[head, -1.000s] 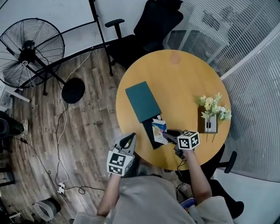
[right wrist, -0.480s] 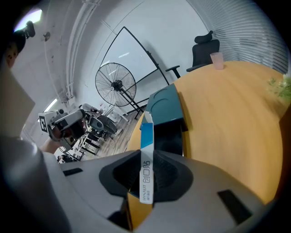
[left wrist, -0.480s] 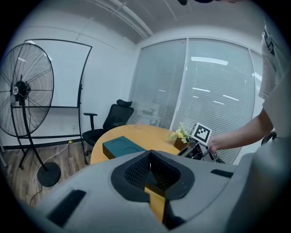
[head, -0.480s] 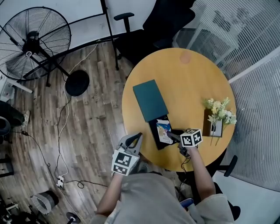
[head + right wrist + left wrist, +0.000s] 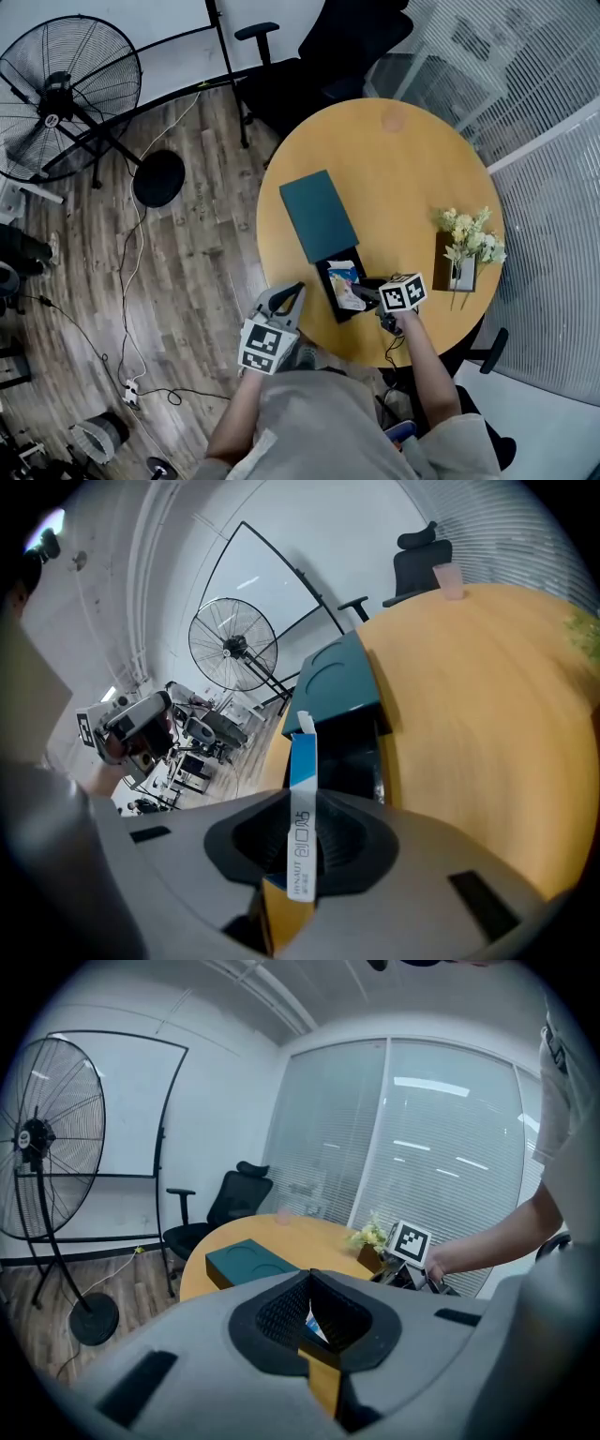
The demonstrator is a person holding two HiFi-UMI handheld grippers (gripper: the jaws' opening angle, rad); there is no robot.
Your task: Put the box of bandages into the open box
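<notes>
The right tongs [image 5: 361,292] were clamped on the bandage box [image 5: 344,286], gripping its thin sides, with its long axis running out ahead of the jaws. It hung directly over the open box [image 5: 342,315], near the edge of the surface [image 5: 412,178]. Whether it touched bottom, I couldn't tell. The coming move looked straight down. The left tongs [image 5: 286,298], closed and empty, hung off the surface, farther away.

1. The right hand-held gripper [image 5: 362,292] holds the box of bandages [image 5: 344,285] at the open box [image 5: 327,279].
2. A green lid [image 5: 319,216] lies just beside it on the round counter [image 5: 412,159].
3. The left hand-held gripper [image 5: 285,300] is off the counter, above the wood floor [image 5: 187,272].
</notes>
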